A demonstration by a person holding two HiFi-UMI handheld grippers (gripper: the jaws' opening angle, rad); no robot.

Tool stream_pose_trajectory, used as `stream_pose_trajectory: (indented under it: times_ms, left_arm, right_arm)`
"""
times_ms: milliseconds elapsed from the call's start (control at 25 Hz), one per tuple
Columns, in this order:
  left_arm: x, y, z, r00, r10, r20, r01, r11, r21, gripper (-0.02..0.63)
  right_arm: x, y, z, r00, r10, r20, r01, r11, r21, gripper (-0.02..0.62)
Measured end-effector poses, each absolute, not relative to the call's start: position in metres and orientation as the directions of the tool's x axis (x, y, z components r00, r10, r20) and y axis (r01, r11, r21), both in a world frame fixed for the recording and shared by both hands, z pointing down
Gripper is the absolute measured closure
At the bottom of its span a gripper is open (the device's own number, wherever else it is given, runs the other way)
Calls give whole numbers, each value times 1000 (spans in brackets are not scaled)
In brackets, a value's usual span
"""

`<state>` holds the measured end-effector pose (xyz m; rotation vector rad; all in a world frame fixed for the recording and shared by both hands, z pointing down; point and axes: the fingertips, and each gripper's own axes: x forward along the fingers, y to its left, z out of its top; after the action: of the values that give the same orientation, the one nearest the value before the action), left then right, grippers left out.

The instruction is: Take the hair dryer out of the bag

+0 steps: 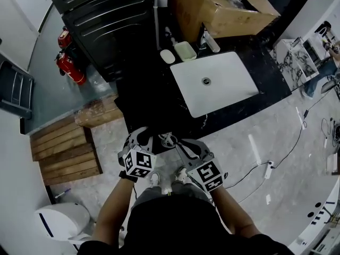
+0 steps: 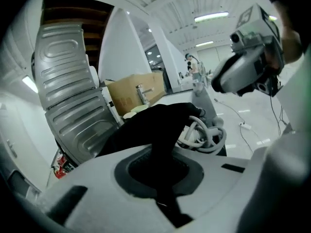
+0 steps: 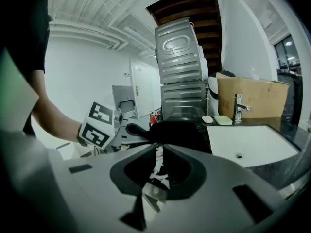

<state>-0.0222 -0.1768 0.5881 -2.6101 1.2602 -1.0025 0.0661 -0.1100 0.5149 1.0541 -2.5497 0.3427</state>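
Observation:
A black bag (image 1: 159,143) hangs between my two grippers at the front edge of the dark counter (image 1: 143,102). A coiled white cord (image 1: 169,138) shows at its mouth. In the left gripper view the same white cord (image 2: 204,136) bulges out of the black bag (image 2: 160,125); the hair dryer's body is hidden inside. My left gripper (image 1: 141,137) (image 2: 158,152) is shut on the bag's black fabric. My right gripper (image 1: 184,145) (image 3: 159,152) pinches the bag's other side, with black fabric (image 3: 180,130) and a white strip between its jaws.
A white sink (image 1: 212,84) sits in the counter, with a soap dish (image 1: 185,50) and a cardboard box (image 1: 218,7) behind it. Stacked dark machines (image 1: 106,15) stand at the back left, beside red fire extinguishers (image 1: 71,68). A wooden pallet (image 1: 66,153) and cables (image 1: 265,166) lie on the floor.

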Motion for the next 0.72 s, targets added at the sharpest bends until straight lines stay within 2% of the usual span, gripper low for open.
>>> stream_pose_trajectory:
  times_ms: [160,360,600,720]
  left_arm:
    - [-23,-181,564,489,-733,473,-735,-638,-229,583]
    - [-12,-186,536,529,-725,441,-738,-650,-183,583]
    - [-2,-191,512,557,-727,401,-736,-656,-167,583]
    - [-4,-191,508,552,-732,400,-736,-653,-179,583]
  right_arm:
    - [50,-113,524,-680,-594,430,-683,727,-77,532]
    - [20,-127,537,-684,-565,462,-641,768,-10,479]
    - [10,-169,543,-575,-658,486,-709,697,104,385]
    - [7,-185,546,-541,-689,482,-761,646,68,380]
